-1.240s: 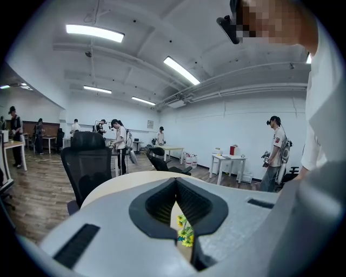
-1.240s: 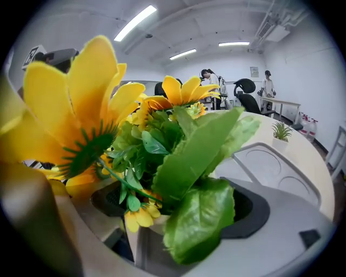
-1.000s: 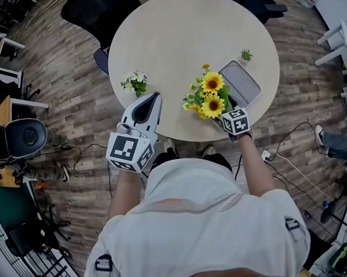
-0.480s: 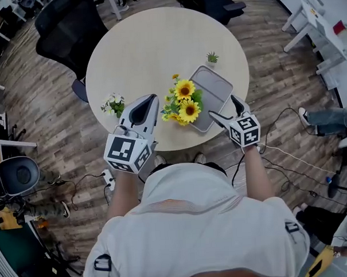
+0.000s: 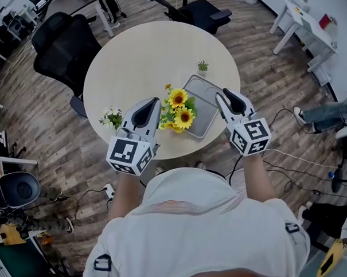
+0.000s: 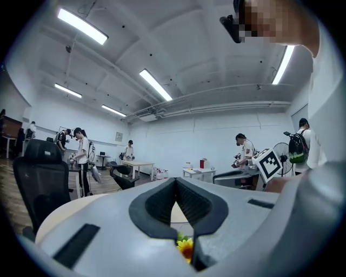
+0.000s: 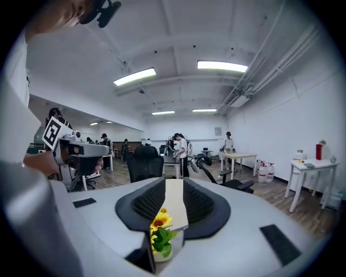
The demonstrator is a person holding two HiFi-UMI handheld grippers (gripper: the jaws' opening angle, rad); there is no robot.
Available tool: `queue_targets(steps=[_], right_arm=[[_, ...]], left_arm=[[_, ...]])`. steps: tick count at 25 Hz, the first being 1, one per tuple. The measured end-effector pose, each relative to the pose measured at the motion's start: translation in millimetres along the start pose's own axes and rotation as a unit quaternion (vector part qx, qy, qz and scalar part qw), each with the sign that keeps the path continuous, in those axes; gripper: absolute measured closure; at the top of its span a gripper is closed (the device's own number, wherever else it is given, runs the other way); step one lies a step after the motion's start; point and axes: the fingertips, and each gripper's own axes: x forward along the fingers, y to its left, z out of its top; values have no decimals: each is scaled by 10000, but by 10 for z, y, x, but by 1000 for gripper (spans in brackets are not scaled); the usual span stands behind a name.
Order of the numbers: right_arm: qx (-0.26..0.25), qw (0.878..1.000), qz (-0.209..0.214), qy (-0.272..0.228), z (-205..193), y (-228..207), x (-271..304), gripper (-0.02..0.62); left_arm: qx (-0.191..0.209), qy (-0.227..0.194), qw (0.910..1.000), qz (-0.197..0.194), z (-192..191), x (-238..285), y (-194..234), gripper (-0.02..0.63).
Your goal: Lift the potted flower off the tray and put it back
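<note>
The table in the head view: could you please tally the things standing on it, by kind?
Potted plants: 3 (sunflowers, white flowers, small green plant)
Trays: 1 (grey tray)
Total: 4

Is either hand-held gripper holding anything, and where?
Nothing is held. The left hand-held gripper is shut empty; the right hand-held gripper has just been closing, nothing between its jaws. The potted flower stands free.

Flower [image 6: 185,248] mostly behind hand-held gripper [image 6: 175,181]
</note>
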Motion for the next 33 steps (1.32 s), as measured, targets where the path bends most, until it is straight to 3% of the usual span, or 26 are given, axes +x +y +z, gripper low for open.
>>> queue_targets(steps=[4, 15, 33], right_arm=[[36, 9996, -167, -217, 169, 8, -45, 594], [-314, 9990, -75, -303, 397, 101, -96, 597], [-266, 9992, 122, -268, 360, 254, -7, 597]], left_arm=[[115, 3, 9999, 34, 27, -41, 30, 601], [90, -7, 9999, 98, 35, -95, 57, 601], [27, -19, 9996, 263, -18, -219, 137, 601]])
